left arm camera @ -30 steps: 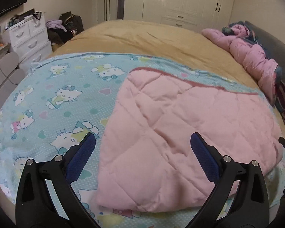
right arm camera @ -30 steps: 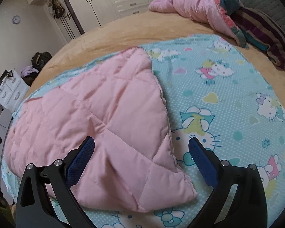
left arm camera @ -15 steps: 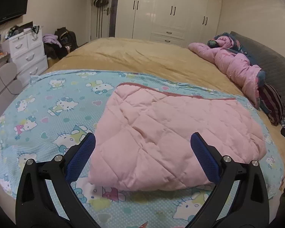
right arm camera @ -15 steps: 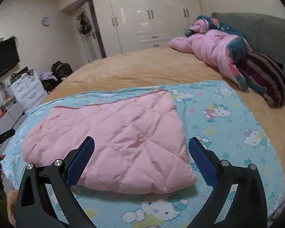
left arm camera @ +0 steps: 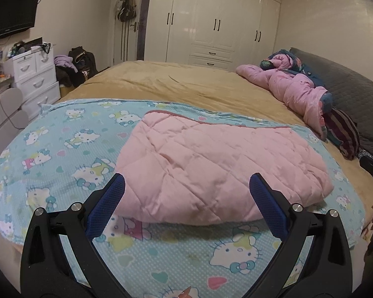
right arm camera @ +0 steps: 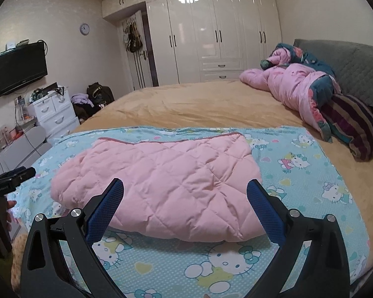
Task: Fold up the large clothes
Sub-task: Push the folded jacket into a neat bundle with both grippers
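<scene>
A folded pink quilted garment (left arm camera: 211,168) (right arm camera: 166,181) lies on a light blue cartoon-cat sheet (left arm camera: 62,144) (right arm camera: 310,173) spread over the near part of the bed. My left gripper (left arm camera: 186,198) hangs open above the garment's near edge, with nothing between its blue pads. My right gripper (right arm camera: 185,198) is open too, over the same near edge, and touches nothing. In the right wrist view the other gripper (right arm camera: 10,181) shows at the far left edge.
The tan bed cover (left arm camera: 186,84) stretches behind the sheet. A bundled pink quilt (left arm camera: 293,89) and a striped pillow (right arm camera: 353,124) lie by the grey headboard (right arm camera: 355,67). White drawers (left arm camera: 34,74), bags on the floor and a white wardrobe (right arm camera: 211,37) line the walls.
Both grippers have lifted and drawn back from the bed, so the views tilt up and show more of the room. The garment lies still and both stay open.
</scene>
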